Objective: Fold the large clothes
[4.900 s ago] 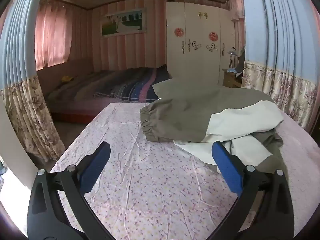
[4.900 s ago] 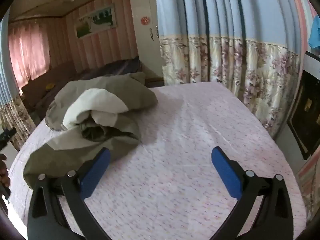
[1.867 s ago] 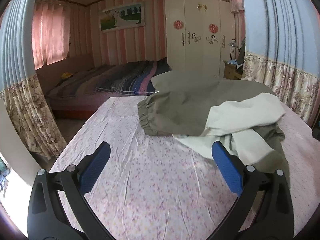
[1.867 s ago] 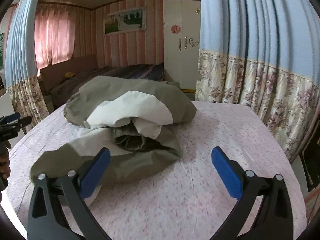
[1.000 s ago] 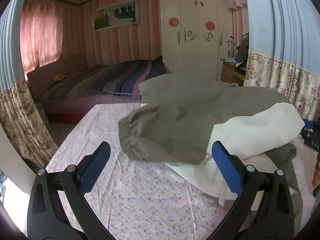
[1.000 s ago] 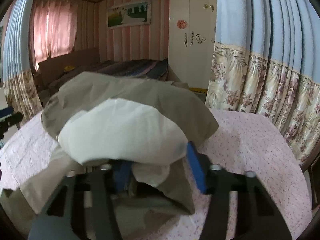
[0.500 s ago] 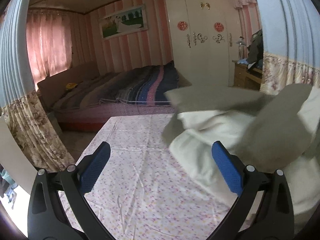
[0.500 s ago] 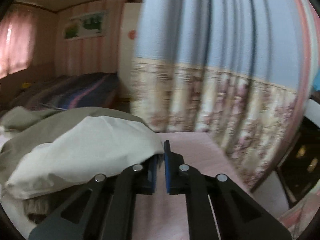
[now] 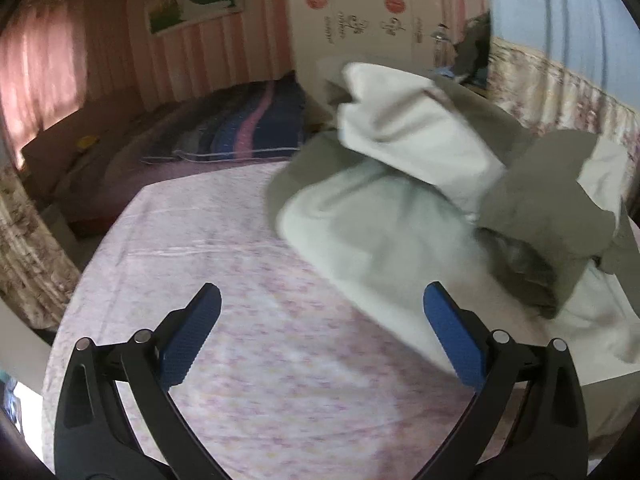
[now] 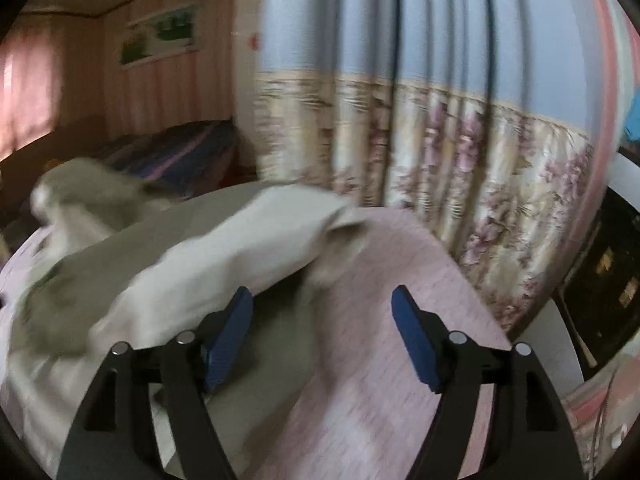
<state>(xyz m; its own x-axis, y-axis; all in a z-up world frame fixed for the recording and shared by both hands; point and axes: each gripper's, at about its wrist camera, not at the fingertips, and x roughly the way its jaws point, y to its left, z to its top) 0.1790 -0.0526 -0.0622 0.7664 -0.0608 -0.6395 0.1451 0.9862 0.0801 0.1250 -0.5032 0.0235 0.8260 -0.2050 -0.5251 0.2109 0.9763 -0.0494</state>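
A large olive-green and cream jacket (image 9: 432, 184) lies bunched on the pink flowered table cover (image 9: 224, 272), at the right in the left wrist view. It also shows in the right wrist view (image 10: 208, 272), spread to the left and blurred. My left gripper (image 9: 322, 316) is open and empty above bare cover, its right pad beside the cream cloth. My right gripper (image 10: 322, 312) is open, with nothing between its pads; the left pad sits against the jacket's edge.
A bed with a striped blanket (image 9: 224, 136) stands beyond the table. A white wardrobe (image 9: 360, 16) is at the back. Blue and floral curtains (image 10: 440, 128) hang close along the table's right side. A dark cabinet (image 10: 612, 280) stands at the far right.
My right gripper, shut on the jacket half a second ago, has opened and let it go. The jacket has been pulled over and now lies further right. My left gripper stayed open.
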